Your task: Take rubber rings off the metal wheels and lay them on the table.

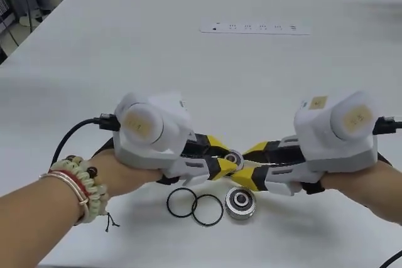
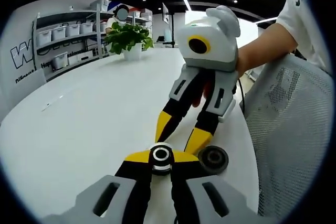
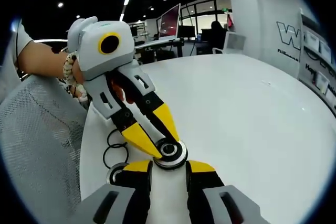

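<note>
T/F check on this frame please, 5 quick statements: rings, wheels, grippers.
1. Two rubber rings lie on the table. True.
2. The held metal wheel sits between the left hand-held gripper and the right hand-held gripper. True.
3. The loose metal wheel is stacked on the rings. False: it lies on the table beside them.
4. The left hand-held gripper is open and empty. False: its jaws are shut on the held metal wheel.
5. The power strip lies between the rings and the person. False: it lies far across the table, beyond the grippers.
</note>
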